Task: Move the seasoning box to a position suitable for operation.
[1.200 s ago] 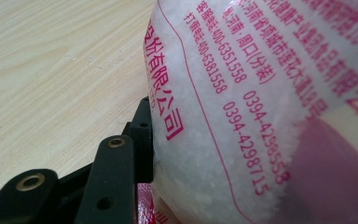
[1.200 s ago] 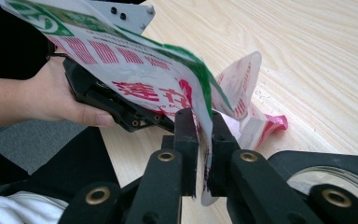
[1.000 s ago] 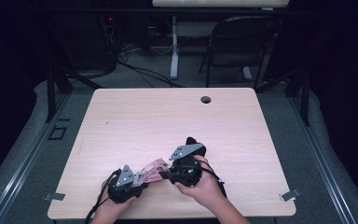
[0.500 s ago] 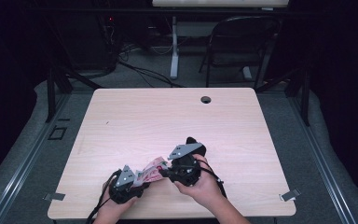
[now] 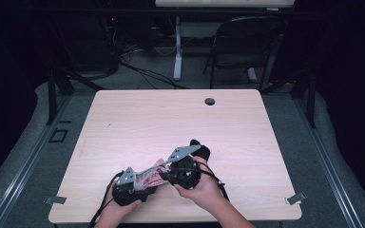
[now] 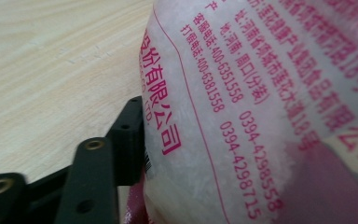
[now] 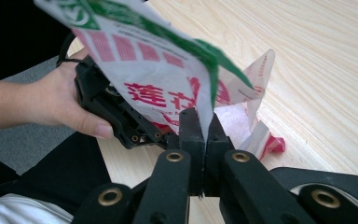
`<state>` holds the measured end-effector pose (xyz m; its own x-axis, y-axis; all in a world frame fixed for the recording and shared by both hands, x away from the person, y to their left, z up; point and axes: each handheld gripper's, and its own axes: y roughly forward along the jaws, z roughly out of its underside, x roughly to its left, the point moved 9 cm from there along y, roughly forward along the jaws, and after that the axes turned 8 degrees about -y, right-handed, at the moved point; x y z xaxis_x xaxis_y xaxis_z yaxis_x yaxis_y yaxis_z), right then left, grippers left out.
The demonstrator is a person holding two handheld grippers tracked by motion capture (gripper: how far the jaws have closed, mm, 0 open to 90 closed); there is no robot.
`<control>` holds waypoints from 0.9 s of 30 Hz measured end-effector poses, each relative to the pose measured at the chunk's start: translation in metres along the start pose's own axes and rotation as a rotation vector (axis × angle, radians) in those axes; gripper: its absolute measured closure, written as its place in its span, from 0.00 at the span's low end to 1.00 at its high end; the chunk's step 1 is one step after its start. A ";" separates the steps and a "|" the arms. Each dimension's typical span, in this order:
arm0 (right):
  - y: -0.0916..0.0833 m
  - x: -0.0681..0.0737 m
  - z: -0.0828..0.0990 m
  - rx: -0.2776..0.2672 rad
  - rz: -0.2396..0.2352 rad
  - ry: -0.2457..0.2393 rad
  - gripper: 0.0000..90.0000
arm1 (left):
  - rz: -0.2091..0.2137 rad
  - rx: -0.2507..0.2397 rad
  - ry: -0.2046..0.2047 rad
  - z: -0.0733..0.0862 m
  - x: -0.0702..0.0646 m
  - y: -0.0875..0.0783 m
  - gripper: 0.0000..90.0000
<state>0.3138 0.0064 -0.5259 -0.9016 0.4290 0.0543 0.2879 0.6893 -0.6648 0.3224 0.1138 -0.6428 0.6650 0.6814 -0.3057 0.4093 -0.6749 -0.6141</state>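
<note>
A plastic packet printed with pink and red writing hangs between my two grippers near the table's front edge. My right gripper comes in from the right, and in the right gripper view it is shut on the packet's crumpled edge. My left gripper is at the packet's other end. Its jaws have just been opening and stand open, with the packet between them. One black finger lies beside the plastic; the other is hidden behind the packet.
The light wooden table has a round cable hole near its far edge. A dark chair and floor cables lie beyond it. Metal clips sit at the front corners.
</note>
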 end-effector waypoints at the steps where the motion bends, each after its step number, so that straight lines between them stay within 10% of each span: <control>1: 0.001 0.000 0.000 -0.001 -0.002 0.001 1.00 | 0.005 0.008 -0.010 0.000 0.001 0.001 0.46; 27: -0.005 -0.002 -0.001 -0.011 -0.002 0.020 1.00 | -0.069 -0.009 0.077 -0.007 0.000 0.002 0.66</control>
<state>0.3144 0.0027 -0.5215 -0.8955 0.4394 0.0703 0.2902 0.6964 -0.6564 0.3276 0.1109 -0.6389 0.6809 0.7029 -0.2054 0.4611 -0.6294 -0.6254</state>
